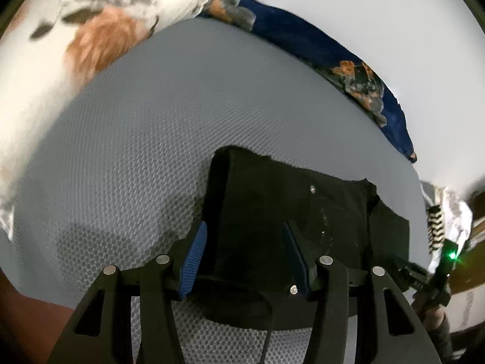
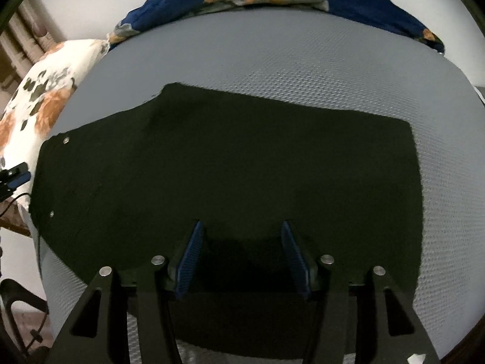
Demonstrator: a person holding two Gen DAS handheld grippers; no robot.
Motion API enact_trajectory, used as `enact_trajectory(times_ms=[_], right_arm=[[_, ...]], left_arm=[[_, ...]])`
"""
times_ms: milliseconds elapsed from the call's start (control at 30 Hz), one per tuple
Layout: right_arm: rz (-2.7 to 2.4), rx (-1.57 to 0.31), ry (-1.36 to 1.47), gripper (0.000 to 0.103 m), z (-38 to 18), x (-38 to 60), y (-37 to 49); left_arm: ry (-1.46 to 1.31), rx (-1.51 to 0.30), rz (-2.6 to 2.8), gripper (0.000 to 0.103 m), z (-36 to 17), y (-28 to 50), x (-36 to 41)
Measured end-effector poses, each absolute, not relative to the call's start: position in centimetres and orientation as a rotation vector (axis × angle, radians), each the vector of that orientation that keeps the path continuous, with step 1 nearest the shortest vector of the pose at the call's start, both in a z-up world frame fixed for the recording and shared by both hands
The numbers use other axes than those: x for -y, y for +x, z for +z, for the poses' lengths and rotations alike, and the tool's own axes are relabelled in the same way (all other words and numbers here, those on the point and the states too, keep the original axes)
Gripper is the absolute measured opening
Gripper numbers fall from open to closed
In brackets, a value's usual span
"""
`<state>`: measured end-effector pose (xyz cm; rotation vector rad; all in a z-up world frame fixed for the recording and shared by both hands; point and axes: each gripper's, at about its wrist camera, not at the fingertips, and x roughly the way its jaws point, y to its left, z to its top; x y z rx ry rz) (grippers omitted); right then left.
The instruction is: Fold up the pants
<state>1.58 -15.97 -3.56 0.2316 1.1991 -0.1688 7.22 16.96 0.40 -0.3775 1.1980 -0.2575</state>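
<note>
Through the left wrist camera I saw the black pants [image 1: 291, 212] lying on the grey textured mattress [image 1: 136, 151], their waist end with two small metal studs nearest me. My left gripper [image 1: 245, 257] stood wide apart, holding nothing, its blue pads [image 1: 194, 254] straddling the near edge of the cloth. A floral pillow [image 1: 91, 30] and a dark blue floral blanket [image 1: 333, 51] lay well beyond, and the other gripper's green light showed at the far right.

Through the right wrist camera the pants [image 2: 242, 166] looked already doubled, a flat dark slab spread across the mattress [image 2: 303, 60]. My right gripper [image 2: 242, 257] also hung released above the near edge, nothing between its pads [image 2: 191, 261].

I judged the fabric soft, limp and fairly light, thicker at the waistband. It would sag from any single pinch, so I reckoned on taking both near corners together, pinching through all layers at the hem.
</note>
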Motion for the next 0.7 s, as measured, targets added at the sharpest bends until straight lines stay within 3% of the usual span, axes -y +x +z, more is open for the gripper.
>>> enact_trajectory(times_ms=[233, 433, 700], right_arm=[[-0.155, -1.217, 0.195, 0.061, -4.1, 14.6, 2.7], [-0.161, -1.218, 0.193, 0.065, -4.4, 14.5, 4.1], [-0.133, -1.232, 0.253, 0.065, -4.5, 14.0, 4.6]], left_arm=[[-0.493, -1.186, -0.222, 0.053, 1.3, 6.0, -21.8], [-0.381, -1.115, -0.094, 0.056, 4.5, 4.8, -25.9], [-0.503, -1.257, -0.299, 0.056, 0.5, 6.6, -23.9]])
